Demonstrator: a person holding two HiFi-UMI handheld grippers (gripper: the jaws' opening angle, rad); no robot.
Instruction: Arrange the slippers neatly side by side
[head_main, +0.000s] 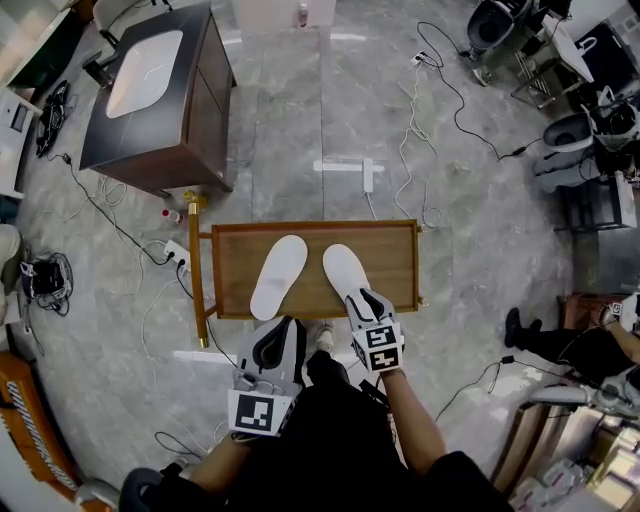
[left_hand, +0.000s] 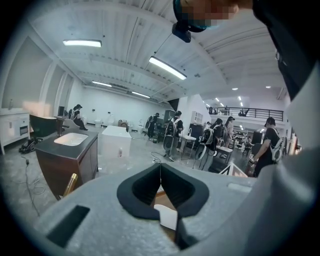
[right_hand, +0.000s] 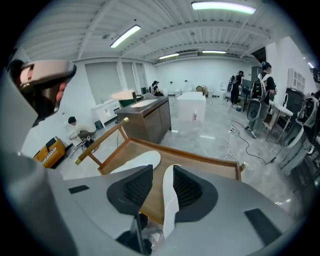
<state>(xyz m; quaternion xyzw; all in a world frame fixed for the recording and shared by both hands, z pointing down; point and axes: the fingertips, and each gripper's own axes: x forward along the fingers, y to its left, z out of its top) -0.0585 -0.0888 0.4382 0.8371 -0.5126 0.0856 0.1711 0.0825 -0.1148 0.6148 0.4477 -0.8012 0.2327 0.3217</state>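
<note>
Two white slippers lie on a low wooden tray (head_main: 315, 226), toes pointing away from me. The left slipper (head_main: 278, 276) leans slightly to the right; the right slipper (head_main: 345, 272) leans slightly to the left. My right gripper (head_main: 366, 298) is at the right slipper's heel. In the right gripper view the slipper's (right_hand: 170, 200) edge stands between the open jaws of the right gripper (right_hand: 162, 172), against the right pad, with a gap to the left pad. My left gripper (head_main: 283, 322) hovers shut at the tray's front edge, behind the left slipper, holding nothing; its tips meet (left_hand: 160, 166).
A dark cabinet with a white basin (head_main: 160, 95) stands at the far left. Cables (head_main: 410, 130) and a power strip (head_main: 368, 175) lie on the grey floor beyond the tray. A person's shoe (head_main: 512, 327) is at the right. My own feet are under the tray's near edge.
</note>
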